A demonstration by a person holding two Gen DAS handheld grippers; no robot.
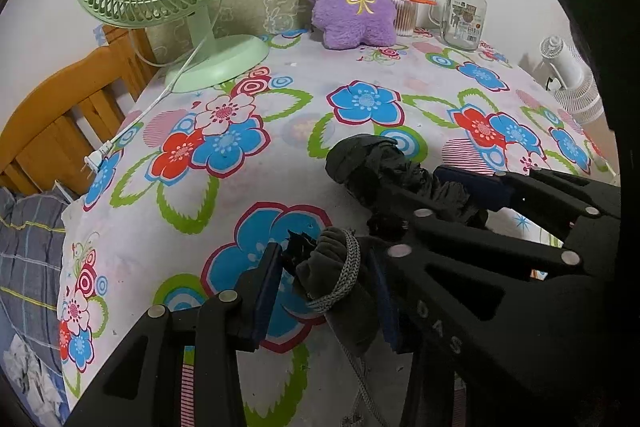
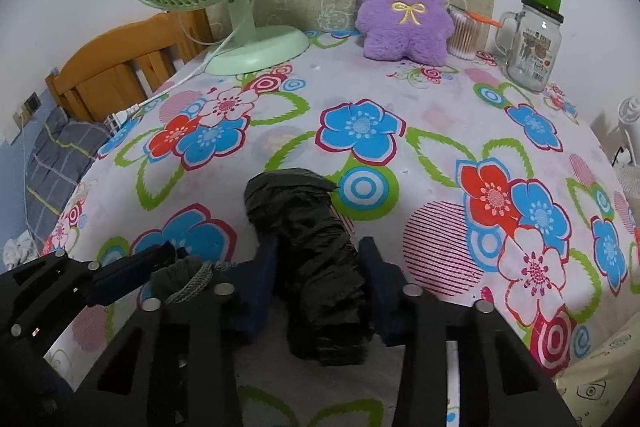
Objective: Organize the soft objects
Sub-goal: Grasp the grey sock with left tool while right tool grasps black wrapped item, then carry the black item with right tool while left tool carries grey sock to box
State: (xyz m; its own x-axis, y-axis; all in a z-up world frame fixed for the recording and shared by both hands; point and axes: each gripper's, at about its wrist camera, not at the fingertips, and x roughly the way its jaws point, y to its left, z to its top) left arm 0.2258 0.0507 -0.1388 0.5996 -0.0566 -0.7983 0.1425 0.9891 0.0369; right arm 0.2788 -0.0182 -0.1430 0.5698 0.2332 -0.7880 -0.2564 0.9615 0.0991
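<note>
The black folded umbrella (image 2: 316, 259) lies near the front edge of the flower-printed tablecloth (image 2: 420, 99) — the right gripper (image 2: 320, 279) pinches its crinkled canopy, while the left gripper (image 1: 326, 279) clamps its grey corded handle (image 1: 336, 267).
</note>
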